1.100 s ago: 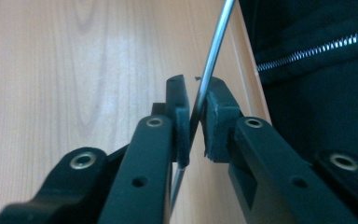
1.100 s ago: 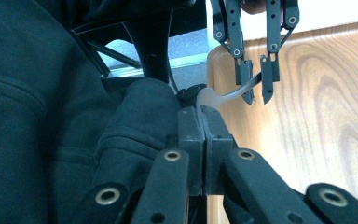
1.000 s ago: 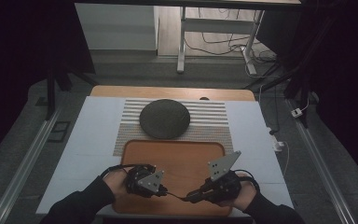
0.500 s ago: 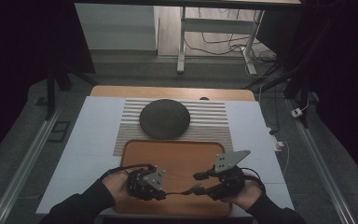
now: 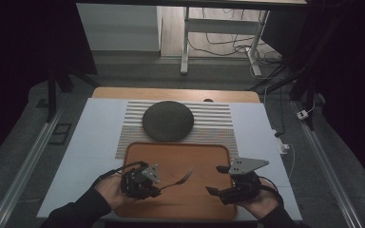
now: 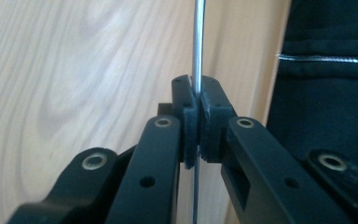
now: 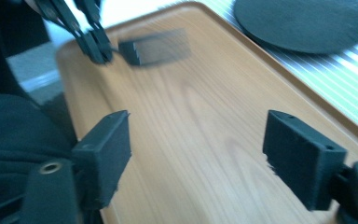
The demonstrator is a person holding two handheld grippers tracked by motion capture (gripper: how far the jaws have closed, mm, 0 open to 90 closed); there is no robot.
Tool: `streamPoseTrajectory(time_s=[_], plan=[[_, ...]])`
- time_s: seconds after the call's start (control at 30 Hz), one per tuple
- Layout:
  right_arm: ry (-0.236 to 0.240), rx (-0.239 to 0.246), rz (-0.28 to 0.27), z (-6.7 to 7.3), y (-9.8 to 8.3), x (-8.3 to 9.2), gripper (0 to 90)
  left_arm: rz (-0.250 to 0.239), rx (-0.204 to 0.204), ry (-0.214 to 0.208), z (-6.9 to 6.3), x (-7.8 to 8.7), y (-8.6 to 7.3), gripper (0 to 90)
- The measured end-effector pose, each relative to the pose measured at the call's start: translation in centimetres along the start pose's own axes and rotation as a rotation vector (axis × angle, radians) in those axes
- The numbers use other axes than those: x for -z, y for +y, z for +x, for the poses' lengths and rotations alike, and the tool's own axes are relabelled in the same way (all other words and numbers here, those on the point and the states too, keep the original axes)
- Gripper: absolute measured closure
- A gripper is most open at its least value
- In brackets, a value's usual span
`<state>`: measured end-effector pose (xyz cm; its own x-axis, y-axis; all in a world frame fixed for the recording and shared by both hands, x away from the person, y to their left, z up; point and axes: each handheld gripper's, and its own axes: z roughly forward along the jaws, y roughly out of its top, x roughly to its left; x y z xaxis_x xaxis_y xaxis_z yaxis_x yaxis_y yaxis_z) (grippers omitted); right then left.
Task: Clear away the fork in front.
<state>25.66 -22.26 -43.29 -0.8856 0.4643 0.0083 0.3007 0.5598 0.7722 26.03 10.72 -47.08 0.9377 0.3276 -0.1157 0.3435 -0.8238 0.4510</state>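
Dim room, cables on the floor beyond, and a white-topped bench (image 5: 95, 137) under your hands. Your fork (image 5: 179, 179) is up off the wooden tray (image 5: 180, 154), hanging over its near-left part, tines aimed toward the middle. Your left claw (image 5: 158, 187) is clenched on the thin handle, pads pinched tight around the metal in the left gripper view, so the grip sits far back from the head. That's the risk, I'd say: a slim, slick shaft held edge-on could swivel or slide between the pads if you swing quickly, and the tines could dip onto the tray. Your right claw (image 5: 218, 180) is released, jaws spread wide, hovering over the tray's near-right part, well apart from the fork. Beyond the tray's far rim lies the dark round mat (image 5: 167, 120) on the striped placemat (image 5: 214, 118). Plenty of bare wood between your claws; the raised tray rim is the one edge to clear.
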Motion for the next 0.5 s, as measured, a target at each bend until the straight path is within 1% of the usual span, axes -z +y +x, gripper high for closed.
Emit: streamPoseTrajectory(time_s=[0.07, 0.13, 0.2, 0.3, 0.43, 0.5], plan=[[-0.036, -0.015, 0.009, 0.0, -0.4, 0.2, 19.8, 0.008, 0.054, 0.012, 0.4, 0.3, -0.4, 85.8], [-0.059, -0.031, 0.013, 0.0, -0.8, 0.5, 19.7, 0.009, 0.111, 0.018, 0.8, 0.5, -0.8, 85.8], [-0.083, -0.052, 0.009, -0.1, -1.2, 0.9, 17.0, 0.009, 0.167, 0.024, 1.1, 0.7, -1.4, 85.8], [-0.101, -0.095, -0.014, -0.3, -1.8, 1.5, 10.9, -0.001, 0.255, 0.028, 1.5, 0.9, -2.1, 85.8], [-0.118, -0.171, -0.026, -0.7, -2.7, 2.0, 3.9, 0.001, 0.346, 0.037, 2.0, 1.1, -3.0, 85.8], [-0.138, -0.193, -0.026, -0.8, -3.1, 2.3, 1.3, 0.009, 0.387, 0.046, 2.2, 1.1, -3.3, 85.7]])
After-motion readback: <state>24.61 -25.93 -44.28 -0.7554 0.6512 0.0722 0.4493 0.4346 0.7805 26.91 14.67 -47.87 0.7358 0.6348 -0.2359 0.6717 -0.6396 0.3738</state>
